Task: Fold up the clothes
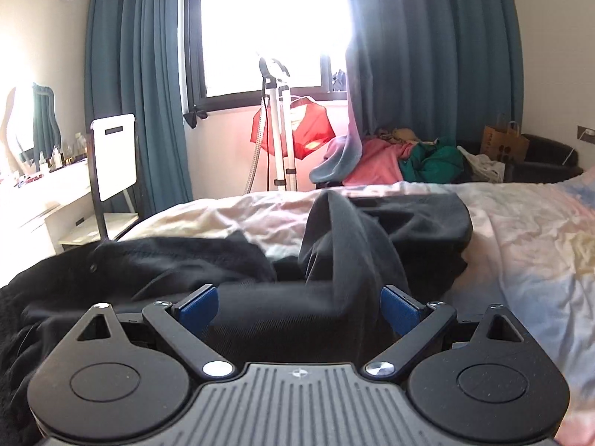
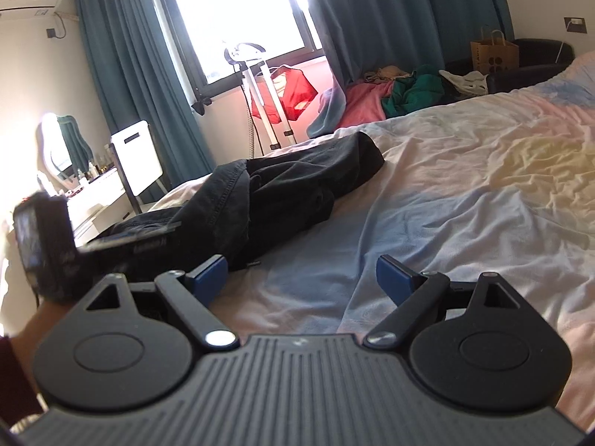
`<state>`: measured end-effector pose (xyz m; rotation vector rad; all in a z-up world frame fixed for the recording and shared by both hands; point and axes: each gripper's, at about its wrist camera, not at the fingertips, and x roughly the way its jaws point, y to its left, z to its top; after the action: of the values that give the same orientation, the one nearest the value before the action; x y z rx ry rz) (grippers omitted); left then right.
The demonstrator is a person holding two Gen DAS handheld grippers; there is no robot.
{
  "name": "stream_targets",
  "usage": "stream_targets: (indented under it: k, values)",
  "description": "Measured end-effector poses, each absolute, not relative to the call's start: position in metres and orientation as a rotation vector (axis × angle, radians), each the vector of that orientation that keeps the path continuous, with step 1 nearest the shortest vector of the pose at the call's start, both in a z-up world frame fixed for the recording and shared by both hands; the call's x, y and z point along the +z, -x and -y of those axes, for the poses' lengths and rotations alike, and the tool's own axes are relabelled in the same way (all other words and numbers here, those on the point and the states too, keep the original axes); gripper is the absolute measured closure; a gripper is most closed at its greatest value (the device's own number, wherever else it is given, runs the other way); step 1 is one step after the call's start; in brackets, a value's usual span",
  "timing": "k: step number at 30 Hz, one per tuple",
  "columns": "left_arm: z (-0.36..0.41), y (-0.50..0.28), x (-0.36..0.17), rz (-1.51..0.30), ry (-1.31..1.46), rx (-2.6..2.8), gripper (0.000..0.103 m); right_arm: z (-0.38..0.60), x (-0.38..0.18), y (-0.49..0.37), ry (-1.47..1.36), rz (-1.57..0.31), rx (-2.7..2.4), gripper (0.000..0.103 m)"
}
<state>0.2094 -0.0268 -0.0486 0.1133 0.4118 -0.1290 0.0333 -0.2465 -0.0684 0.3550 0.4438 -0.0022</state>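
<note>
A dark, crumpled garment [image 1: 364, 234] lies on the pastel bedsheet [image 1: 520, 245]. In the left wrist view my left gripper [image 1: 299, 306] is open, its blue pads wide apart, with a raised fold of the dark cloth between and just beyond them. A second black garment [image 1: 160, 264] lies to its left. In the right wrist view the dark garment [image 2: 282, 189] lies ahead and to the left. My right gripper [image 2: 301, 277] is open and empty over bare sheet [image 2: 465, 186], its left pad close to the garment's near edge. The left gripper's body [image 2: 41, 238] shows at far left.
A pile of pink and green clothes [image 1: 401, 161] lies beyond the bed's far edge. A steamer stand [image 1: 279, 126] with a red garment stands under the window. A white dressing table and chair [image 1: 111, 156] are at left. A paper bag [image 1: 504, 143] sits at right.
</note>
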Motion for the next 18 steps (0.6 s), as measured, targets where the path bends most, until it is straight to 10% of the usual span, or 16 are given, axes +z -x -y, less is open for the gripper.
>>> stream_targets:
  k: [13, 15, 17, 18]
  values:
    - [0.113, -0.435, -0.062, -0.572, -0.192, 0.033, 0.021, 0.296, -0.138, -0.106, -0.499, -0.578, -0.1, 0.014]
    - [0.118, -0.447, -0.074, -0.611, -0.237, 0.023, 0.043, 0.298, -0.145, -0.113, -0.502, -0.585, -0.109, 0.014]
    - [0.122, -0.448, -0.084, -0.646, -0.266, -0.041, 0.088, 0.295, -0.148, -0.119, -0.449, -0.583, -0.111, 0.014]
    - [0.125, -0.441, -0.086, -0.637, -0.291, -0.062, 0.091, 0.292, -0.148, -0.121, -0.429, -0.577, -0.11, 0.014]
